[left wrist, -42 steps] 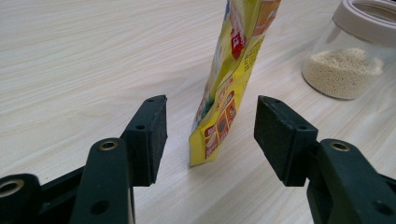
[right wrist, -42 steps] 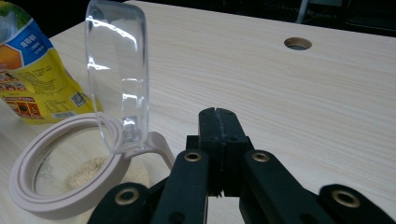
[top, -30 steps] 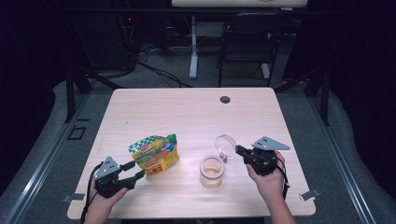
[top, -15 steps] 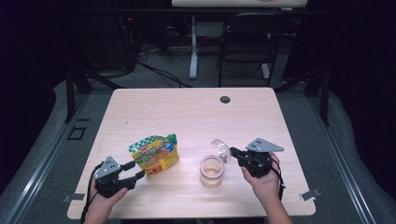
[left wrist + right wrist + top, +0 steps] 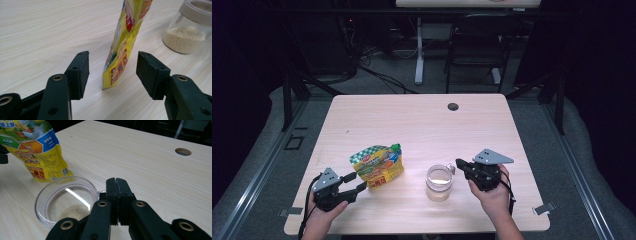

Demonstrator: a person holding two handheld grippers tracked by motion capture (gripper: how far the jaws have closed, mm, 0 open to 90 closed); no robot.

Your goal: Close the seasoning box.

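1. Since a second ago, your right gripper (image 5: pixel 460 165) has carried the clear round plastic lid (image 5: pixel 67 198) from beside the clear plastic jar of pale grains (image 5: pixel 439 183) to over its mouth – the lid sits over the opening now.
2. Your right gripper's jaws are pressed together, pinching the lid's small tab at its rim; whether the lid is fully seated you cannot tell from here.
3. Your left gripper (image 5: pixel 354 181) rests low on the light wooden table (image 5: pixel 412 125), jaws spread wide – the lower corner of the yellow-and-green printed stand-up pouch (image 5: pixel 125 40) stands between them, untouched by either pad.
4. Pouch and jar stand near each other, apart, at the table's near side.
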